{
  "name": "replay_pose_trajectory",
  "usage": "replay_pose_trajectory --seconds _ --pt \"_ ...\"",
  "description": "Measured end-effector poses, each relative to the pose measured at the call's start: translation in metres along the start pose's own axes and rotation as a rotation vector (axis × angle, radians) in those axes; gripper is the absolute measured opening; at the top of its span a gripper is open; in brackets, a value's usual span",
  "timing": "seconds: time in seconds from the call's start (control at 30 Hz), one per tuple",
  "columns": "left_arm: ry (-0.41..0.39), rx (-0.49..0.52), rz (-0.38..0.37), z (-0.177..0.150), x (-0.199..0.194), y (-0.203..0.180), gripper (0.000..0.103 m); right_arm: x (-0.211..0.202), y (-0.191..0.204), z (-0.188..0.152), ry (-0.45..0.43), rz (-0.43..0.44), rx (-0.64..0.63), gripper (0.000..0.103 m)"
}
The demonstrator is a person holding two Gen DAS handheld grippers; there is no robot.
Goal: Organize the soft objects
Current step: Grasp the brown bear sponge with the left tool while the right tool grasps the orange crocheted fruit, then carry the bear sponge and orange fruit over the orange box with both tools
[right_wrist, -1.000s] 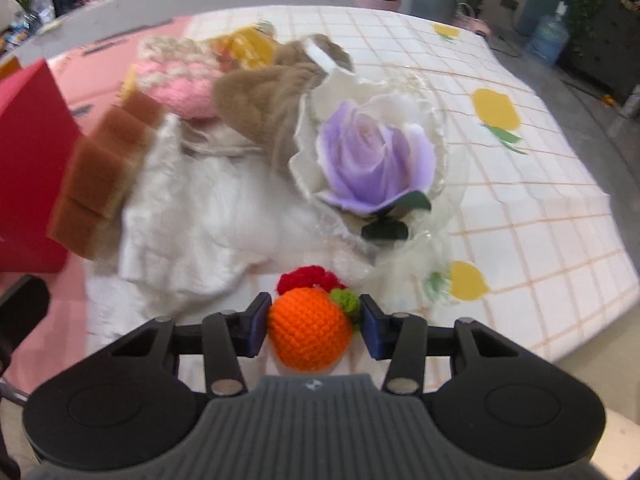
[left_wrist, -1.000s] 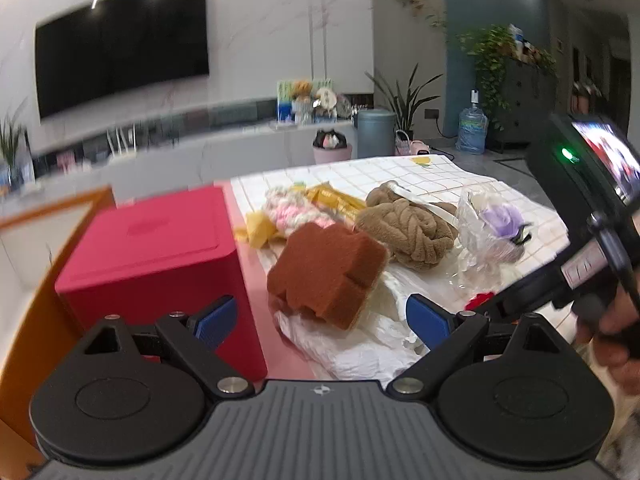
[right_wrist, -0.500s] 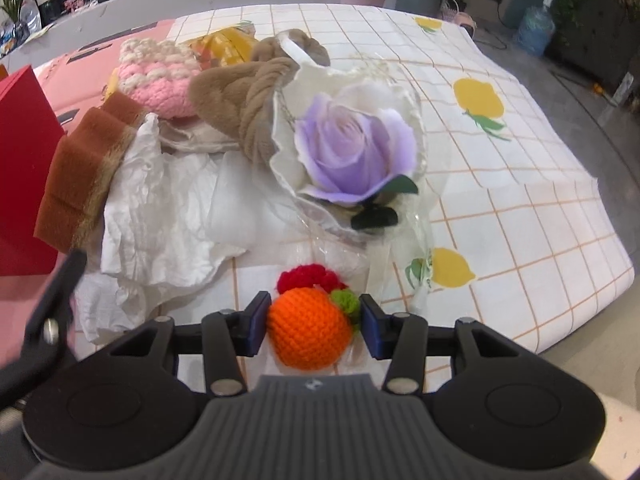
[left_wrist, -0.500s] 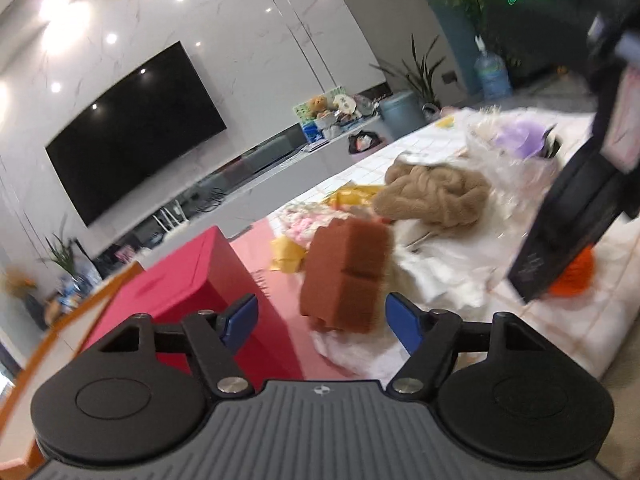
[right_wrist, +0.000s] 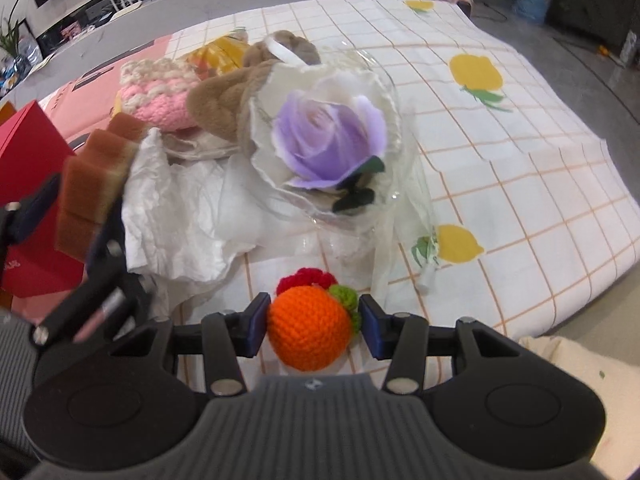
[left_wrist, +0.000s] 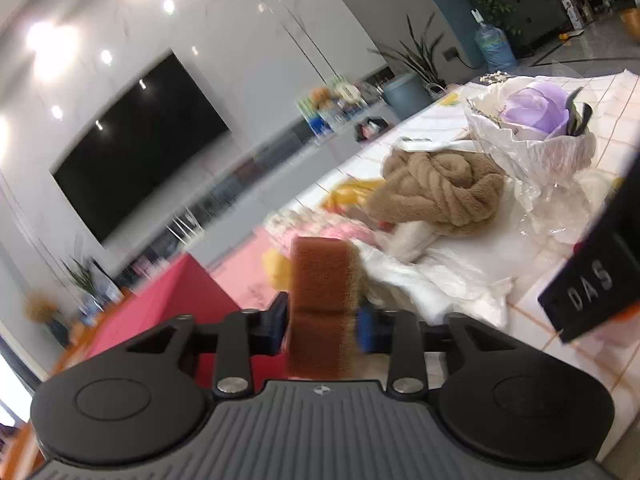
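Closing in, my left gripper [left_wrist: 322, 322] now squeezes the brown square sponge [left_wrist: 322, 304] it only faced before; my right gripper [right_wrist: 314, 326] still holds the orange knitted ball [right_wrist: 308, 330].

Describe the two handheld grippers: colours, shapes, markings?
Both match. The left gripper and right gripper each have a grey ribbed centre plate with a small round logo, two black rounded housings with disc insets, black linkage arms with silver pivot screws, and blue-padded jaws. White "DAS" lettering shows on the right gripper's black body in the left wrist view.
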State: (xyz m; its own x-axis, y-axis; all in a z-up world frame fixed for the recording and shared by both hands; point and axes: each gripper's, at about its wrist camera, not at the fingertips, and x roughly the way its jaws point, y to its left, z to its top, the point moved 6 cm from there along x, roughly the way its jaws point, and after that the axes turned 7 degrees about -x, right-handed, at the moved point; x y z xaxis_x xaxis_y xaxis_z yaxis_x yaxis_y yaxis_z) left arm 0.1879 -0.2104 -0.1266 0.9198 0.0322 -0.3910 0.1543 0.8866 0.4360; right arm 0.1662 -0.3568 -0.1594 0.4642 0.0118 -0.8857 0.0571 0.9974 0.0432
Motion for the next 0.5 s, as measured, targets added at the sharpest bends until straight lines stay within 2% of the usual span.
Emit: replay_pose_trajectory --seconds 0.07,0.2,0.33,0.4,0.5 --pt "0.022 -0.087 -0.013 0.003 -0.005 0.010 0.036 0.000 0.000 0.000 0.001 0.006 0.008 0.048" --pt "0.071 -0.325 -0.109 0.003 -0.033 0.047 0.036 -0.001 0.000 -0.001 0.003 0.012 0.016 0.048" --pt "0.028 -0.577 -0.220 -0.015 -0.066 0.088 0.036 -0.005 0.001 -0.003 -0.004 0.017 0.010 0.049" --pt "0.024 -0.655 -0.234 -0.032 -0.070 0.100 0.036 -0.007 0.004 -0.003 -0.006 0.017 0.002 0.049" --pt "0.046 -0.705 -0.278 -0.050 -0.067 0.108 0.038 -0.008 0.009 -0.005 -0.005 0.016 -0.017 0.049"
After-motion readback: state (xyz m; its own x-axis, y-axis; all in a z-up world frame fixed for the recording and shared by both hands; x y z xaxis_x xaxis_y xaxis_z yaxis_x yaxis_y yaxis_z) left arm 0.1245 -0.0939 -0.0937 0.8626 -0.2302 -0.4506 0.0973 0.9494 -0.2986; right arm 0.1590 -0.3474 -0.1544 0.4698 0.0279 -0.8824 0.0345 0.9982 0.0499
